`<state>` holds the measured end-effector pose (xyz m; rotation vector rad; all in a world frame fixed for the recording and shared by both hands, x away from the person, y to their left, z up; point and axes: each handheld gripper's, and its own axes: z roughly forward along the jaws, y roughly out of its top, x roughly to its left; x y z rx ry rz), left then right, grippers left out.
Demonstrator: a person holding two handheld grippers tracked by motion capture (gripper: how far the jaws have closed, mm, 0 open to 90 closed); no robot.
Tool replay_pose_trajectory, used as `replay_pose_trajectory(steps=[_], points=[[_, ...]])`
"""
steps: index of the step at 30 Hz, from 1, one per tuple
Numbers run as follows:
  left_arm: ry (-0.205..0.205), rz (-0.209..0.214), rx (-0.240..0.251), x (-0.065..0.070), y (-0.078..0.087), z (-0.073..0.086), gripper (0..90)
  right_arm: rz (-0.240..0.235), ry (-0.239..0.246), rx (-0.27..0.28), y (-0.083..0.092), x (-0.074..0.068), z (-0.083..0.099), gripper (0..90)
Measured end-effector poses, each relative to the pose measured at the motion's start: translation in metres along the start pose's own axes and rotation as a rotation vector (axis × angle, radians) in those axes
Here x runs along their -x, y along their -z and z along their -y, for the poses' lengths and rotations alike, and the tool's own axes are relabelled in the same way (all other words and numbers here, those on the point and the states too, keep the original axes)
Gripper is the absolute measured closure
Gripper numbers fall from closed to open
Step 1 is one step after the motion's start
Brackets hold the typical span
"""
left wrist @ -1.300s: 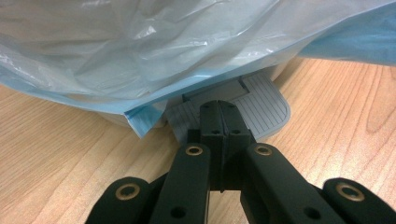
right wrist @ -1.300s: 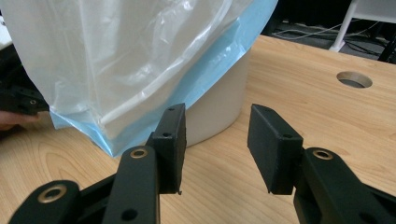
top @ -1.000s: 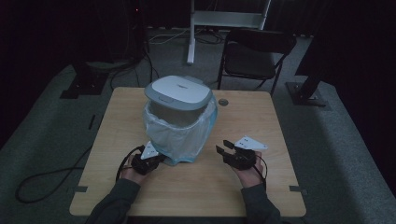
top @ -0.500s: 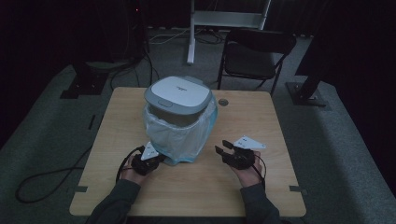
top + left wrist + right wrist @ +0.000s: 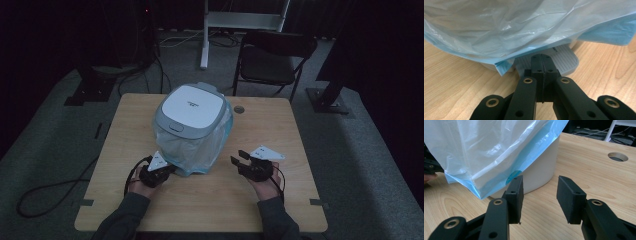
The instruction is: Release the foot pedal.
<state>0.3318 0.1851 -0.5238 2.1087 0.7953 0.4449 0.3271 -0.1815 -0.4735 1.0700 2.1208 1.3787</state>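
Item: thin, crinkly pale-blue plastic bin liner draped over white pedal bin, judged light, slippery, tear-prone; take by hem; left gripper closed, empty; right gripper open, empty.

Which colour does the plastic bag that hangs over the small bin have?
The plastic bag is translucent pale blue, with a stronger blue band along its edge; the right gripper view shows it best.

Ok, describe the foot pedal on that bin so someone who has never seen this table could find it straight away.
On the light wooden table stands a white lidded pedal bin draped in a pale blue plastic bag. At the bin's base on the person's side, a flat grey ribbed pedal pokes out under the bag's edge, right ahead of the shut left gripper. It alone is ridged.
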Motion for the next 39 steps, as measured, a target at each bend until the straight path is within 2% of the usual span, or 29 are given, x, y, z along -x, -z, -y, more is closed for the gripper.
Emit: replay_pose_trajectory(steps=[10, 17, 39], points=[[0.005, -0.036, -0.002, -0.001, 0.012, 0.005, 88.5, 0.003, -0.004, 0.000, 0.001, 0.001, 0.002, 55.7], [0.032, -0.073, 0.016, -0.009, 0.022, 0.008, 86.5, 0.006, -0.004, -0.009, 0.000, 0.002, 0.005, 55.7], [0.085, -0.147, 0.016, -0.029, 0.027, 0.015, 85.0, 0.027, -0.017, -0.046, -0.005, 0.007, 0.017, 54.3]])
